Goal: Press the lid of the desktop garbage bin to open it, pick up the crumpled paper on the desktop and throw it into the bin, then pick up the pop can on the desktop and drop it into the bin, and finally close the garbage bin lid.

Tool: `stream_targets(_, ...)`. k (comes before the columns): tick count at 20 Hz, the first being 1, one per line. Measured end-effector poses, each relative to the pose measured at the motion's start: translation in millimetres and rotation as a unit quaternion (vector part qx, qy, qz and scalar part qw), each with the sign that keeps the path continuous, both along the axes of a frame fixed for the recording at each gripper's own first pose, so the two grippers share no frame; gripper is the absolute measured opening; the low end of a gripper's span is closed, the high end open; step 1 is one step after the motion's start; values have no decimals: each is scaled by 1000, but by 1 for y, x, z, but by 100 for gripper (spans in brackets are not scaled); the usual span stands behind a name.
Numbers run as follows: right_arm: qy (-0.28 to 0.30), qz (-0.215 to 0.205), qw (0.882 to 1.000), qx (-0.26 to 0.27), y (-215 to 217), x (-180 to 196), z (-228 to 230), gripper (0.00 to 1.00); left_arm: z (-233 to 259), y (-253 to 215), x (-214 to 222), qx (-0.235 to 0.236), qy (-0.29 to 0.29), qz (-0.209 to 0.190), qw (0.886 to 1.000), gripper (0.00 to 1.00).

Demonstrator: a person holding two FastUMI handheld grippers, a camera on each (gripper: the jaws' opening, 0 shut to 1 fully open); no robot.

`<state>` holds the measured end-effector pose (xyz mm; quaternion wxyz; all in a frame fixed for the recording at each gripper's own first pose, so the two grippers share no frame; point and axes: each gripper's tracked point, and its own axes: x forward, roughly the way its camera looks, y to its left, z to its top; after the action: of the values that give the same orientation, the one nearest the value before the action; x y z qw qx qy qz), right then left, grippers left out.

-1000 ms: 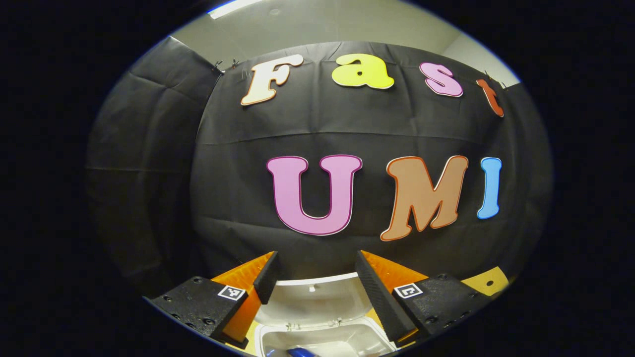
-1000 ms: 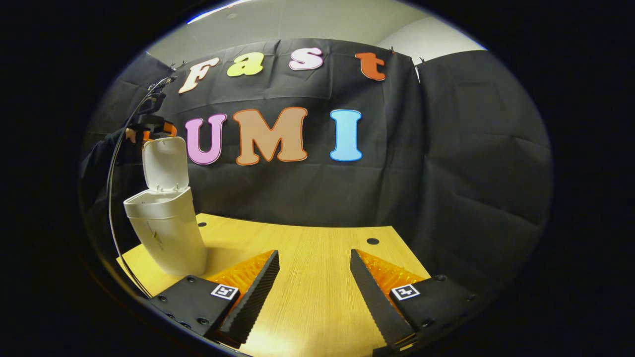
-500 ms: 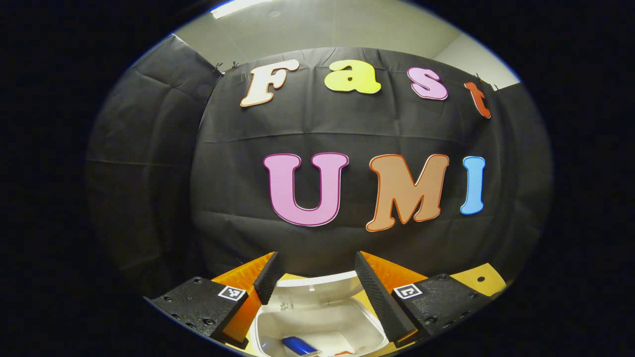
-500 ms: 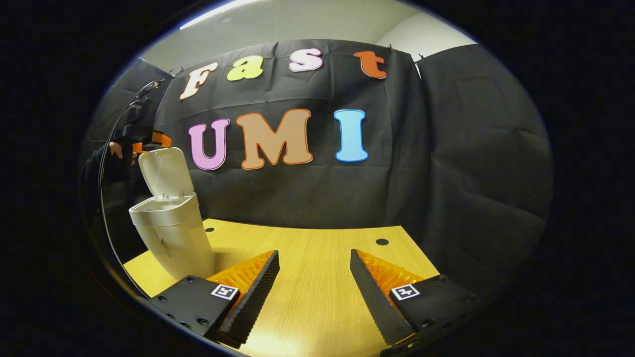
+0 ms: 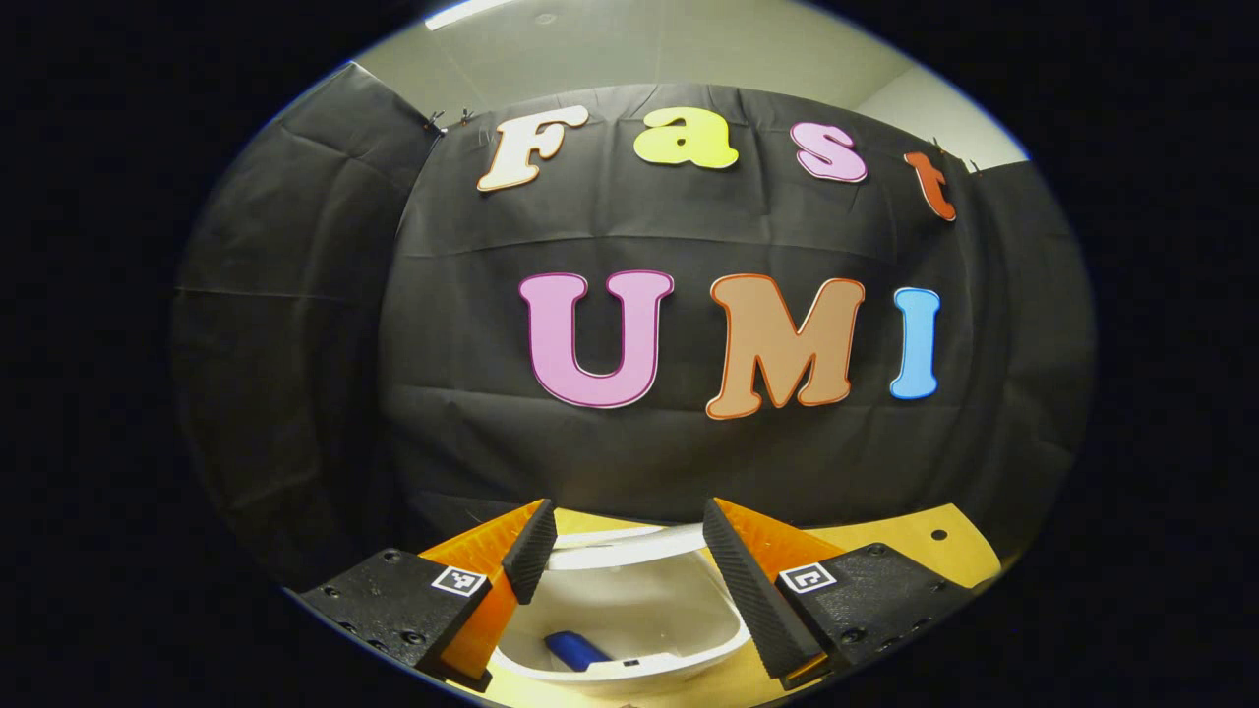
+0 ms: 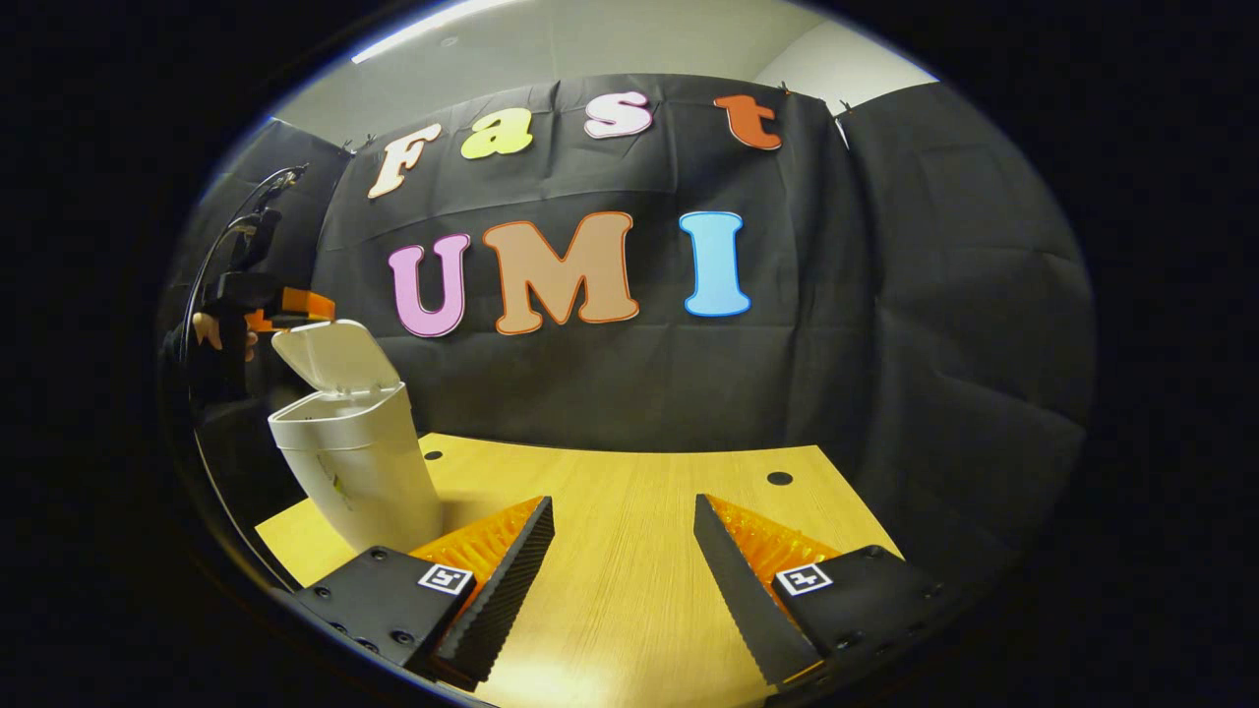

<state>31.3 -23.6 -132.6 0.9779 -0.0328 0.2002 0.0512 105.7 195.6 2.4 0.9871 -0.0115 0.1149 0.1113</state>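
Right gripper view, nearest: the right hand-held gripper (image 6: 624,551) is released, its fingers spread over bare bench (image 6: 629,492) and grasping nothing, apparently parked clear of the work. Farther left, near the bench's edge, stands the white desktop garbage bin (image 6: 359,472), its lid (image 6: 334,356) half lowered on the hinge. The left hand-held gripper (image 6: 295,307), held by a hand (image 6: 211,329), sits at the lid's raised edge, placed, it seems, to push it down.

Left gripper view: the left hand-held gripper (image 5: 620,546) is likewise released, fingers apart above the lid (image 5: 629,590), with a blue pop can (image 5: 578,649) visible in the bin below. The crumpled paper cannot be made out. Closing appears to be the step in hand. Open bench lies right of the bin; the booth wall stands well behind.
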Motion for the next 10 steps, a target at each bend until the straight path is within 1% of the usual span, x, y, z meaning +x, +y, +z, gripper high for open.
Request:
stream_targets(1, 0, 3, 1000, -1, 2, 0, -1, 96, -5, -2, -3, -1, 4, -1, 1000, 92)
stream_targets(3, 0, 7, 1000, -3, 5, 1, -1, 96, -14, -5, -11, -7, 14, -3, 1000, 93)
stream_targets(4, 0, 8, 1000, -2, 6, 2, -1, 96, -18, -6, -14, -9, 18, -4, 1000, 96)
stream_targets(5, 1, 10, 1000, -1, 7, 2, -2, 96, -24, -7, -18, -13, 23, -5, 1000, 96)
stream_targets(6, 2, 10, 1000, -1, 9, 4, -1, 96, -28, -9, -21, -13, 29, -6, 999, 92)
stream_targets(10, 5, 10, 1000, 2, 8, 2, -5, 96, -57, -18, -35, -19, 62, -11, 998, 93)
